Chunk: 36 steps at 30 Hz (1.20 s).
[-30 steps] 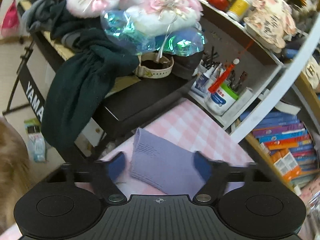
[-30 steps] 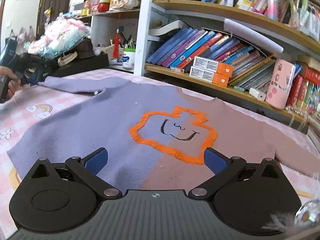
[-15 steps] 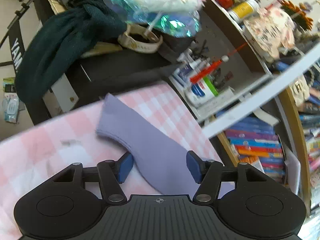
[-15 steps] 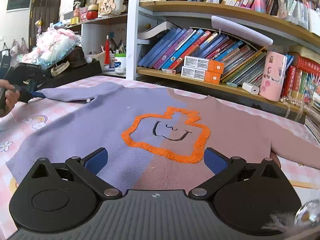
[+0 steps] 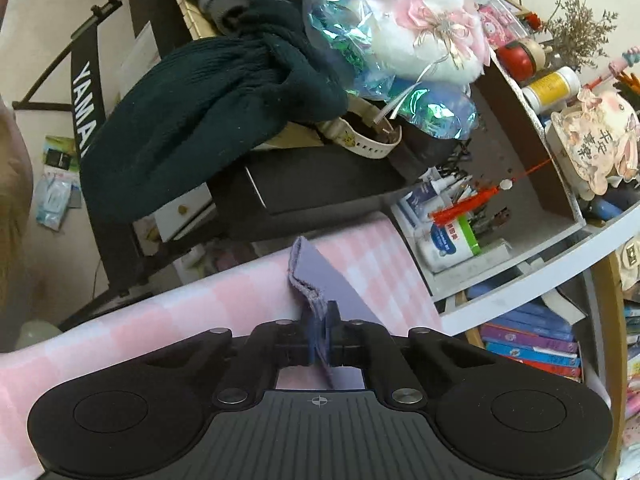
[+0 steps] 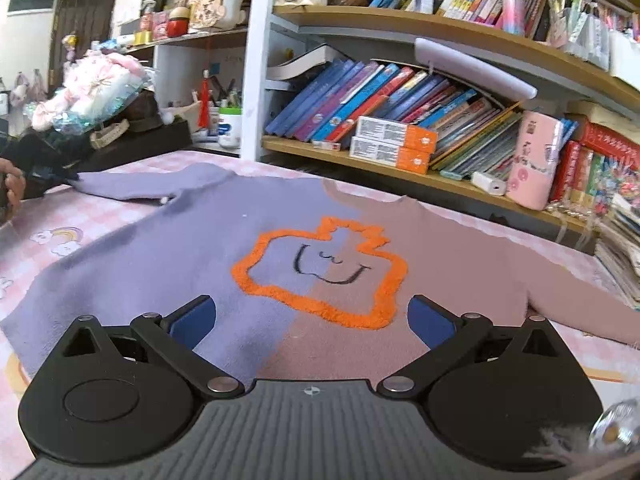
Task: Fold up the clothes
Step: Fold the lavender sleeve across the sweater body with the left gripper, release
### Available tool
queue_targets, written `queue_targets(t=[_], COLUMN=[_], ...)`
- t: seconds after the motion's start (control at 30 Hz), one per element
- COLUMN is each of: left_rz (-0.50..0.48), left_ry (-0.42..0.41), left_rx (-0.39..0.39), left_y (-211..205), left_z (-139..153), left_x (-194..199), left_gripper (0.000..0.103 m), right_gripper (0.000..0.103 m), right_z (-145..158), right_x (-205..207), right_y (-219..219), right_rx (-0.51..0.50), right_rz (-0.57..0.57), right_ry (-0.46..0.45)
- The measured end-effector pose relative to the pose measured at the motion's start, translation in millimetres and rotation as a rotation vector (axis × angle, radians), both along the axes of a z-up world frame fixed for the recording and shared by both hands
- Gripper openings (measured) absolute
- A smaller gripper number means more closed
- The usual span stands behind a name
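Observation:
A sweater (image 6: pixel 200 248), lavender on its left half and dusty pink on its right, lies flat on the pink checked table cover (image 6: pixel 60 224), with an orange outlined smiling shape (image 6: pixel 320 272) on the chest. My left gripper (image 5: pixel 323 334) is shut on the cuff end of the lavender sleeve (image 5: pixel 320 276), which bunches up between the pads. In the right wrist view the left gripper (image 6: pixel 48 172) shows at the sleeve's far left end. My right gripper (image 6: pixel 312 320) is open and empty above the sweater's lower hem. The pink sleeve (image 6: pixel 580 312) lies stretched out to the right.
A bookshelf (image 6: pixel 400 120) full of books runs along the table's far edge. A black keyboard stand (image 5: pixel 320 184) at the table's left end carries a dark green garment (image 5: pixel 192 120), a plush bouquet (image 5: pixel 400 20) and a watch. Jars and pens sit on the corner shelf (image 5: pixel 452 236).
My left gripper has closed on the lavender sleeve cuff, which was lying flat between its open fingers before. The right gripper has stayed open over the sweater's hem.

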<state>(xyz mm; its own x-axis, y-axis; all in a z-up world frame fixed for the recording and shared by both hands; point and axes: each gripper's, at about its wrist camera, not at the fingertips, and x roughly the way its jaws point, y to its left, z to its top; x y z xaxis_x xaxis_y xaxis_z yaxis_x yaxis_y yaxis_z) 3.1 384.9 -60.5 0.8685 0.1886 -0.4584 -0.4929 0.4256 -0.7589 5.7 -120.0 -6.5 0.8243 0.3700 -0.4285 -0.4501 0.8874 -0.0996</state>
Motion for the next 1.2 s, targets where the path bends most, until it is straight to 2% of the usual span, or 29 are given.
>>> queue_targets(t=[0.23, 0.4, 0.5, 0.63, 0.83, 1.03, 1.2], left_rz=[-0.068, -0.275, -0.397, -0.539, -0.685, -0.778, -0.846], left_ry=[-0.03, -0.114, -0.184, -0.207, -0.198, -0.174, -0.123], left_rx=[0.127, 0.258, 0.308, 0.359, 0.4, 0.416, 0.42], left_y=[-31, -102, -151, -218, -303, -361, -392], left_z=[33, 90, 118, 139, 150, 145, 126], left_x=[15, 49, 75, 113, 160, 195, 209], left_gripper=[0.005, 0.005, 0.005, 0.005, 0.005, 0.005, 0.005], right_gripper=[0.103, 0.103, 0.103, 0.103, 0.103, 0.103, 0.103], right_z=[0, 0, 1, 2, 4, 6, 7], right_x=[-1, 4, 3, 1, -6, -7, -8], right_y=[-3, -12, -17, -23, -24, -19, -23], right_rx=[-0.003, 0.032, 0.052, 0.074, 0.074, 0.049, 0.079], right_rz=[-0.062, -0.129, -0.165, -0.21, -0.231, -0.2, -0.195], right_ry=[-0.022, -0.003, -0.013, -0.037, -0.09, -0.102, -0.1])
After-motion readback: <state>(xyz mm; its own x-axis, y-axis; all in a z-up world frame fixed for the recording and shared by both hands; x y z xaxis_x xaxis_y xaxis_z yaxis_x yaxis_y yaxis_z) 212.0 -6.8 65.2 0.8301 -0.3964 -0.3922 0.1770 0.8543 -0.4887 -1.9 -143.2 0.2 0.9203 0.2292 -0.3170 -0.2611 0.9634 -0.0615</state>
